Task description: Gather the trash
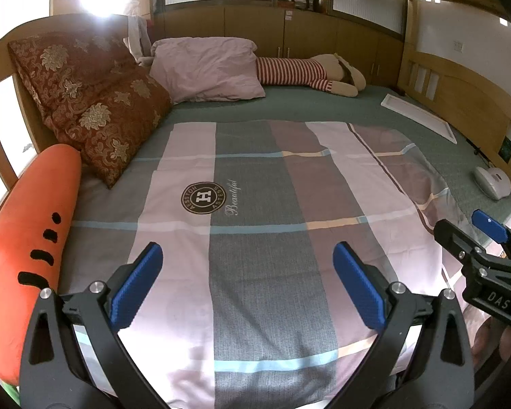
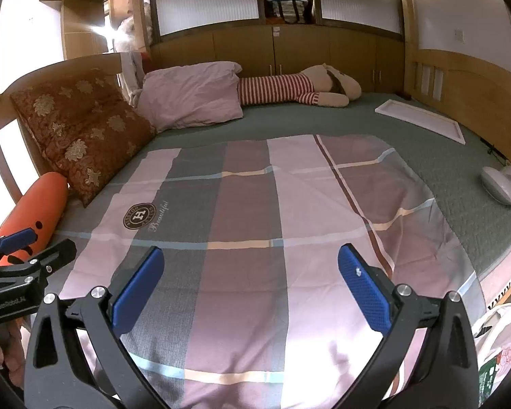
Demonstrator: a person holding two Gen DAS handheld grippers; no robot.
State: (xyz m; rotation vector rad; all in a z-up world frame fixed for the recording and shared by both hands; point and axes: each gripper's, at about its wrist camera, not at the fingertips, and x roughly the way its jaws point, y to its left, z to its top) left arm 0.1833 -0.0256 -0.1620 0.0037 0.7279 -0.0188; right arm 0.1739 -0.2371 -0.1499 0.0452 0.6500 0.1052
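My left gripper (image 1: 248, 281) is open and empty, held low over the plaid quilt (image 1: 255, 225) near the bed's front edge. My right gripper (image 2: 250, 284) is open and empty too, beside it to the right over the same quilt (image 2: 255, 211). Each gripper shows at the edge of the other's view: the right one in the left wrist view (image 1: 473, 238), the left one in the right wrist view (image 2: 34, 248). A white and pink plastic bag (image 2: 500, 344) sits at the bed's lower right corner. I see no loose trash on the quilt.
An orange carrot plush (image 1: 34, 238) and a brown floral cushion (image 1: 95, 105) lie along the left rail. A pink pillow (image 1: 207, 68) and a striped plush toy (image 1: 310, 71) lie at the back. A white flat frame (image 1: 422, 116) and a white handheld device (image 1: 492, 180) lie at the right.
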